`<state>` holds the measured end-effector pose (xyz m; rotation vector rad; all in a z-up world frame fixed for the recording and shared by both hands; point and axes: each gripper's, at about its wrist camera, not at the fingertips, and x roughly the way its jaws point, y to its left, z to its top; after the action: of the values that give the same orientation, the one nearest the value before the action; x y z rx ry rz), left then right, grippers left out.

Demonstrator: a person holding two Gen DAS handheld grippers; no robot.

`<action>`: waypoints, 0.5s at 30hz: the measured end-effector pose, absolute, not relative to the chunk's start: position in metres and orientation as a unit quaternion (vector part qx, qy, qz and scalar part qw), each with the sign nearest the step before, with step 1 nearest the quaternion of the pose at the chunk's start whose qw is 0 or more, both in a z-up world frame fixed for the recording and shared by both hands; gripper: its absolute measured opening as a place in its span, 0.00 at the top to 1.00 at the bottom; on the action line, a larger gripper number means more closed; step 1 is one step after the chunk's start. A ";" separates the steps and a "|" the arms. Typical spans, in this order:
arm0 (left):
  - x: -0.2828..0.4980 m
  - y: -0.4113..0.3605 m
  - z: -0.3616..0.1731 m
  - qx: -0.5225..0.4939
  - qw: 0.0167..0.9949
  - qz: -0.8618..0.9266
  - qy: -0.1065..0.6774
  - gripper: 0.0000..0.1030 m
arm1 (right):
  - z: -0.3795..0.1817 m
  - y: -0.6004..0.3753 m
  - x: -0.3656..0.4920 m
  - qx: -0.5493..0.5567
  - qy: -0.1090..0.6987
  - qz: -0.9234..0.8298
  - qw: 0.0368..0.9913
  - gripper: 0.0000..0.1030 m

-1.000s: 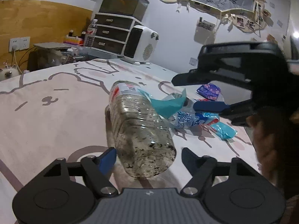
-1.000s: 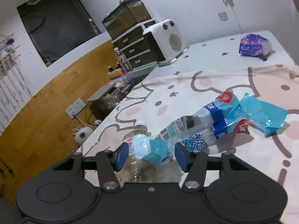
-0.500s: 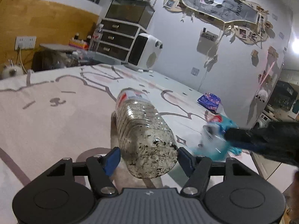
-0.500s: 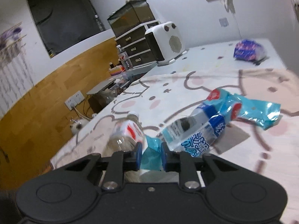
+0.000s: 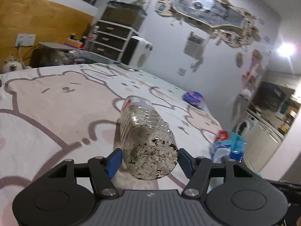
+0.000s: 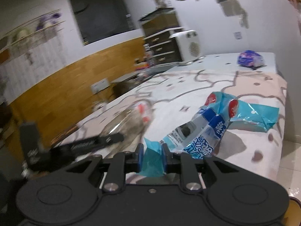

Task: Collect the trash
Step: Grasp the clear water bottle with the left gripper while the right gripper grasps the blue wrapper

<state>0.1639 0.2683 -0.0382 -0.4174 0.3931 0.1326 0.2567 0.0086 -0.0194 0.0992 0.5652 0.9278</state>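
Your left gripper (image 5: 149, 158) is clamping the bottle (image 5: 144, 131) on the bench (image 5: 47, 113); your right gripper (image 6: 152, 157) is pinching a teal wrapper (image 6: 152, 162) tight.

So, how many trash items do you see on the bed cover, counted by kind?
Bottles: 1, the dirty bottle
Wrappers: 2, the blue wrapper and the teal wrapper
Packets: 1, the purple packet
Total: 4
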 end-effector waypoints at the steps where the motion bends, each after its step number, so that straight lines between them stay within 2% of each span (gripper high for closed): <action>1: 0.160 0.263 -0.037 -0.200 0.959 0.055 0.195 0.37 | -0.019 0.004 0.247 0.038 0.267 0.451 0.851 0.80; 8: 0.139 0.239 -0.034 -0.167 0.965 -0.019 0.200 0.37 | -0.020 -0.034 0.201 0.010 0.270 0.442 0.856 0.80; 13: 0.132 0.235 -0.036 -0.147 0.966 0.015 0.214 0.38 | -0.020 -0.066 0.186 0.012 0.275 0.390 0.879 0.79; 15: 0.131 0.235 -0.036 -0.142 0.965 0.030 0.217 0.37 | -0.019 -0.074 0.184 0.020 0.272 0.371 0.888 0.71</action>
<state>0.1312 0.2349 -0.0356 -0.2865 0.4383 0.0614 0.1836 -0.0742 -0.0192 0.0411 0.5646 0.7702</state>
